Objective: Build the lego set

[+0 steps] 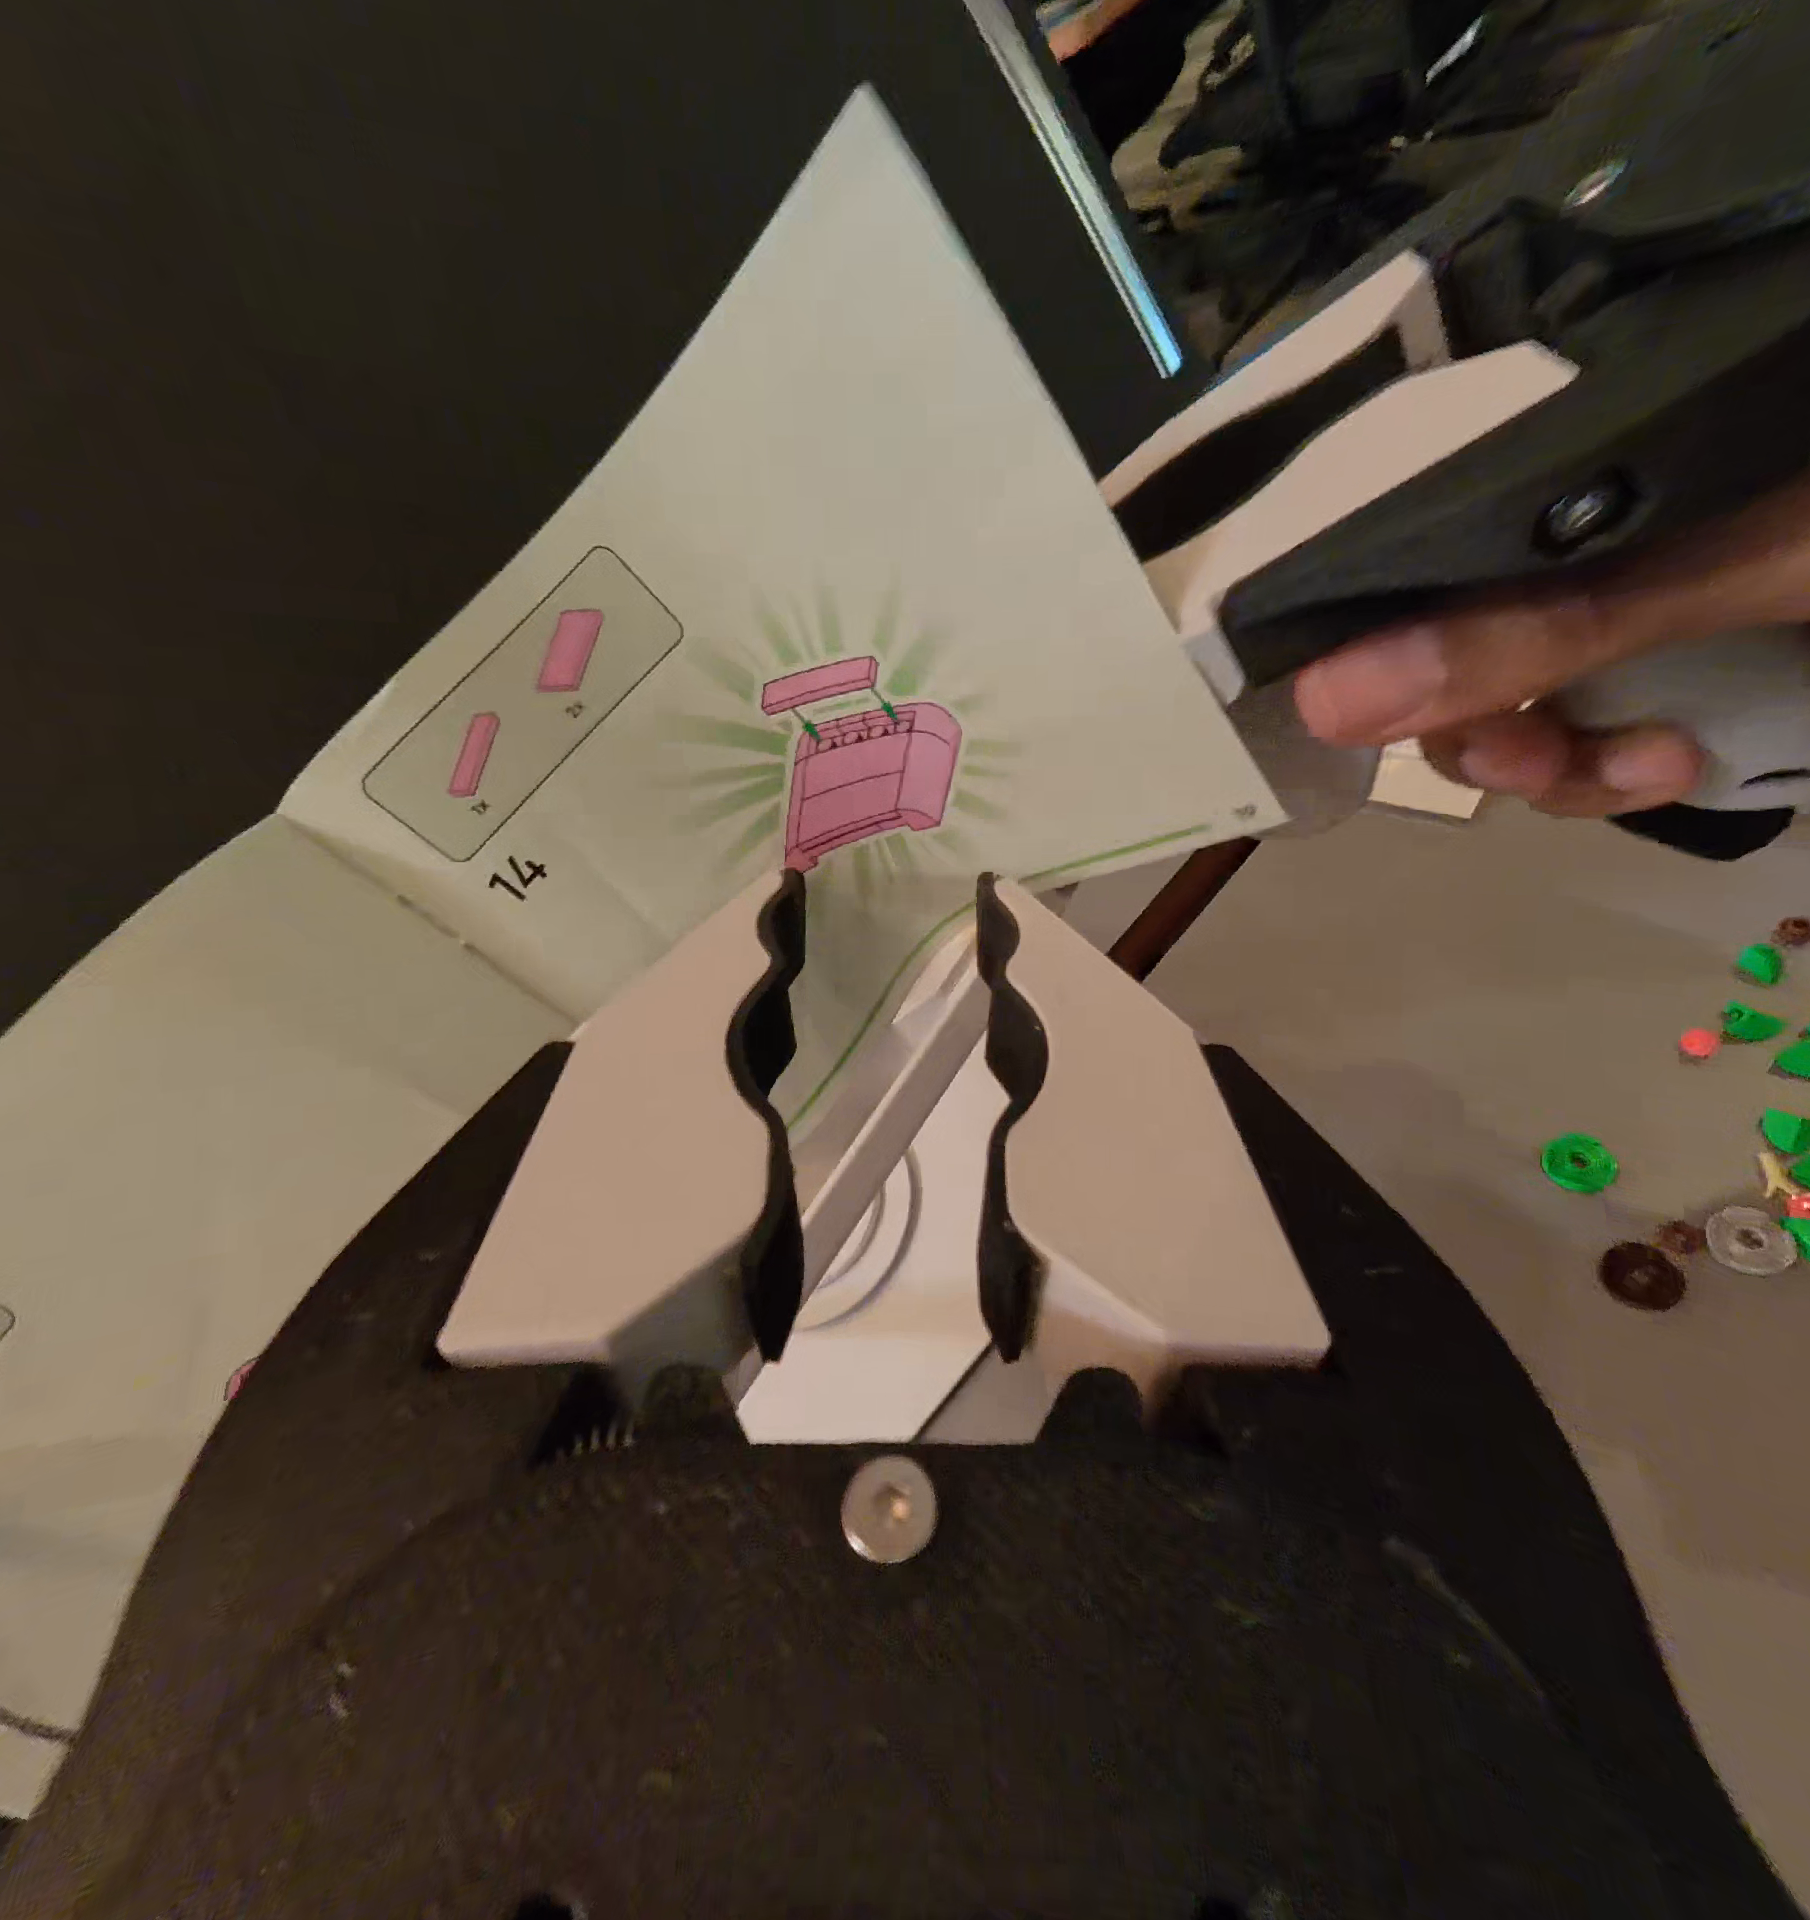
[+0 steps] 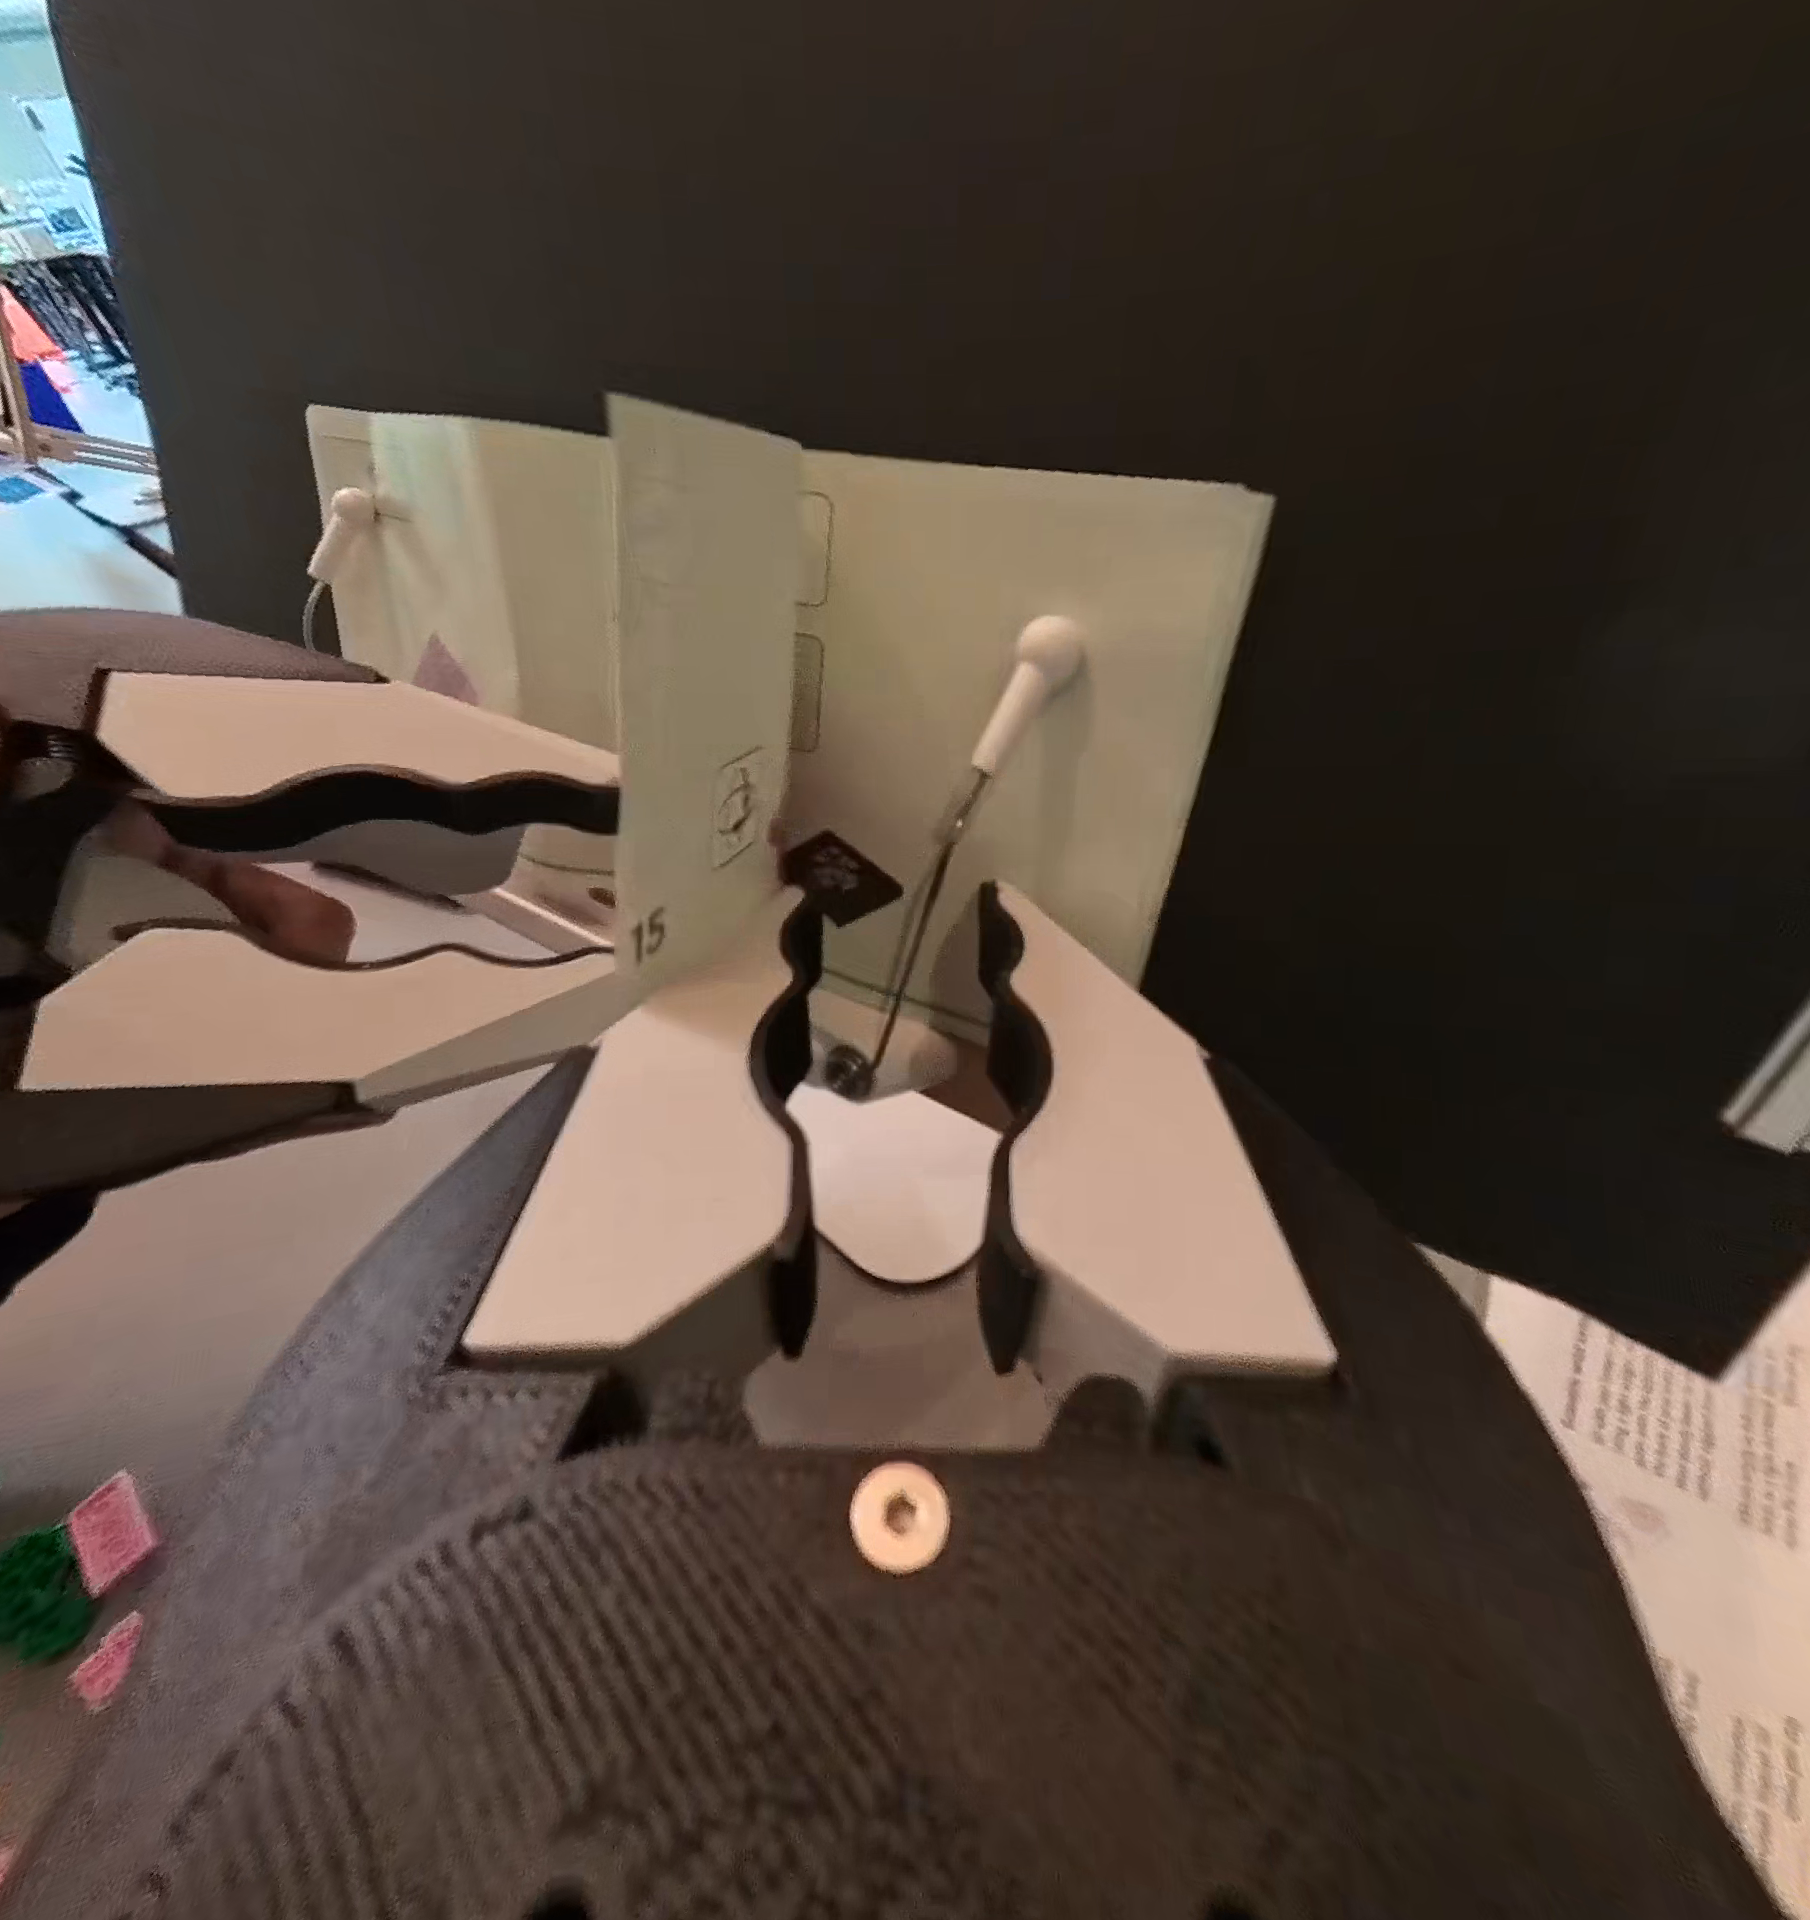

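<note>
The instruction booklet (image 1: 880, 468) stands open on a holder against the black backdrop, with one page (image 2: 703, 644) lifted edge-on between the two spreads. My left gripper (image 1: 888, 883) is open and empty, its tips just below the lifted page; it also shows in the right wrist view (image 2: 610, 873), reaching in from the left to that page. My right gripper (image 2: 893, 899) is open and empty in front of the booklet's base; in the left wrist view it (image 1: 1161, 426) sits at the page's right edge, held by a hand (image 1: 1503, 717). Loose Lego pieces (image 1: 1794, 1122) lie on the table.
Two white-tipped wire arms (image 2: 1015, 696) (image 2: 345, 520) pin the booklet's outer pages. Pink and green pieces (image 2: 101, 1538) lie at the lower left of the right wrist view. A printed sheet (image 2: 1711, 1507) lies at the right. The black backdrop (image 2: 1192, 260) stands close behind. Less than 4 cm separates the two grippers' tips.
</note>
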`<state>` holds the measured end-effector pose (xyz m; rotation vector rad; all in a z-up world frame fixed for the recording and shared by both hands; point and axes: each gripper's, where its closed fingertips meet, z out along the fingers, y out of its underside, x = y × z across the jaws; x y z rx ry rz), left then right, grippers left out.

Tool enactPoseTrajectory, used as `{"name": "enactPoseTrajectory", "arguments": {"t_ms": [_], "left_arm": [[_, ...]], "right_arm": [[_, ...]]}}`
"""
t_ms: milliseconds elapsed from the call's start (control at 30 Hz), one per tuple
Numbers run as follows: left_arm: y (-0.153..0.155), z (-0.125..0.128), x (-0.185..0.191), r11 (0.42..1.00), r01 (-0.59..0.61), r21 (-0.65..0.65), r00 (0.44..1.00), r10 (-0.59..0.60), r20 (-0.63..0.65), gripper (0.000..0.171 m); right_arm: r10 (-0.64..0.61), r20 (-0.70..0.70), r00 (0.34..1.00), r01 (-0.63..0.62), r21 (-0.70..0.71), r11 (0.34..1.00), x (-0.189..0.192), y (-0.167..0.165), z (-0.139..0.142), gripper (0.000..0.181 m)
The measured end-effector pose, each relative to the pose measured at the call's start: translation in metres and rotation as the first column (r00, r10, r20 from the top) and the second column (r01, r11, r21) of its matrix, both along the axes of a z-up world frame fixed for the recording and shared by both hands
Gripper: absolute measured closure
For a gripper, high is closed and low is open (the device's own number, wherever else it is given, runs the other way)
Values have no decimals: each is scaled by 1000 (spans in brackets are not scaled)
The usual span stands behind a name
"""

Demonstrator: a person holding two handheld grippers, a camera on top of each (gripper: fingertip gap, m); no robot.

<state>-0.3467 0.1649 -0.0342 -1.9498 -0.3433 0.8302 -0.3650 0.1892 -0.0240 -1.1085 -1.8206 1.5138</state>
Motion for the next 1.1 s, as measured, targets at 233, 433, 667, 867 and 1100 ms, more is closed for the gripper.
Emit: {"name": "enactPoseTrajectory", "arguments": {"t_ms": [233,433,667,867,1100], "left_arm": [[11,21,-5,996,23,82,997,-16,-81,147],[11,13,-28,999,-1,39,998,4,-66,171],[11,13,-28,999,-26,25,998,27,-50,171],[11,13,-28,999,-34,22,999,35,-15,171],[11,13,-28,999,-49,6,999,49,-24,171]], "right_arm": [[-86,-72,994,89,34,995,-9,7,10,178],[-47,-36,998,47,-18,999,-6,12,11,178],[-16,-37,999,18,58,998,3,19,10,178],[123,-26,992,-124,-61,990,19,28,6,179],[131,-21,991,-132,-13,991,24,35,-1,178]]}}
